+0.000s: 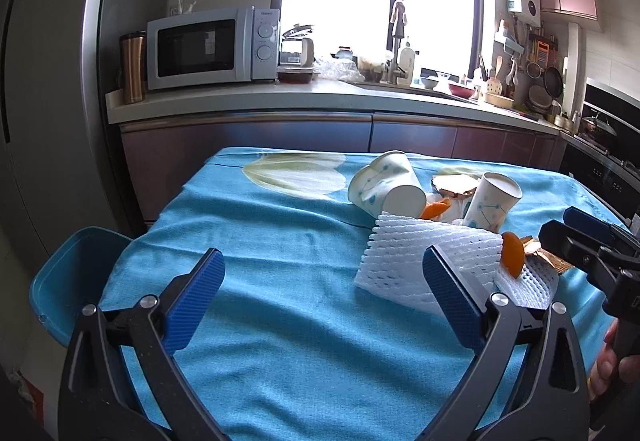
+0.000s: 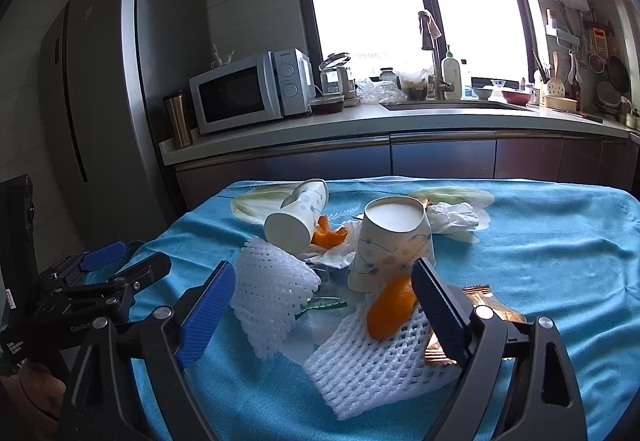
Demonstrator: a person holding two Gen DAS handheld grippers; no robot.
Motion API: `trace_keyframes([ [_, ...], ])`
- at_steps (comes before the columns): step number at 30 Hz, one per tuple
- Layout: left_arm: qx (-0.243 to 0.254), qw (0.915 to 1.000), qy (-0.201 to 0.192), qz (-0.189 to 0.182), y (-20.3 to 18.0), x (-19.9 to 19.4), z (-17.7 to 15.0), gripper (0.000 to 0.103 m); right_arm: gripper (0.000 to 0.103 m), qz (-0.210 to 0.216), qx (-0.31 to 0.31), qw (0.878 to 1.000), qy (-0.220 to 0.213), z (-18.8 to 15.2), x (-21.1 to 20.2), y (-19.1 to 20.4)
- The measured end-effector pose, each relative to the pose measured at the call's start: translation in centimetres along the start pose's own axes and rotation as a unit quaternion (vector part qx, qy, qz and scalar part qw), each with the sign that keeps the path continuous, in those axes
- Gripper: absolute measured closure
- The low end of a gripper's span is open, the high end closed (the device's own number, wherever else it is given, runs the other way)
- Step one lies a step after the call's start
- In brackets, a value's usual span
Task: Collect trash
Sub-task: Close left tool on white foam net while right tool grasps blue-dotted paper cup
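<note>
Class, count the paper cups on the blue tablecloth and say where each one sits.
2. One paper cup lies on its side toward the far left of the trash pile; the other paper cup stands upside down in the middle, beside orange peel. More could be hidden.

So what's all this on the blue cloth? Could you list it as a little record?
surface: blue tablecloth
cups: two paper cups, one on its side, one upside down
foam: two white foam nets
peel: orange peel on the nearer net
left gripper: open, empty
right gripper: open, empty
bin: blue tub at the table's left edge
</note>
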State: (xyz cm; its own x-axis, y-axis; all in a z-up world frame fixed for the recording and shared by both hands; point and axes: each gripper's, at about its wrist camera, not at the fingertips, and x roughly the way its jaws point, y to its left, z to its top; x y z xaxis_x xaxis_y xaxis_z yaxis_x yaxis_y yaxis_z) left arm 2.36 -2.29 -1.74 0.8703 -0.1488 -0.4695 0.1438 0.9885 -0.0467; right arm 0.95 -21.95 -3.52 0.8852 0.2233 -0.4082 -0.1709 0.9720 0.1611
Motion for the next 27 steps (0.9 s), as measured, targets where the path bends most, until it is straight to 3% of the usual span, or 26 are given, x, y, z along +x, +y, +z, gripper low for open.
trace_keyframes([
  [11,0.031,0.9924,0.091,-0.077,-1.8,6.4,1.4,0.005,0.016,-0.004,0.047,0.998,0.047,1.8,4.4,-3.4],
  [16,0.037,0.9816,0.134,-0.13,-2.2,9.2,1.6,0.008,0.018,0.006,0.077,0.994,0.073,2.2,7.0,-4.8],
  [21,0.029,0.9698,0.171,-0.171,-2.3,11.9,1.4,0.013,0.029,0.016,0.088,0.992,0.087,2.5,8.0,-5.5],
  [25,0.02,0.9623,0.191,-0.193,-2.3,13.5,1.3,0.026,0.039,0.019,0.093,0.992,0.089,2.3,8.1,-5.9],
  [27,0.017,0.9598,0.192,-0.204,-2.2,13.9,1.2,0.033,0.051,0.019,0.097,0.991,0.089,2.2,8.1,-6.2],
])
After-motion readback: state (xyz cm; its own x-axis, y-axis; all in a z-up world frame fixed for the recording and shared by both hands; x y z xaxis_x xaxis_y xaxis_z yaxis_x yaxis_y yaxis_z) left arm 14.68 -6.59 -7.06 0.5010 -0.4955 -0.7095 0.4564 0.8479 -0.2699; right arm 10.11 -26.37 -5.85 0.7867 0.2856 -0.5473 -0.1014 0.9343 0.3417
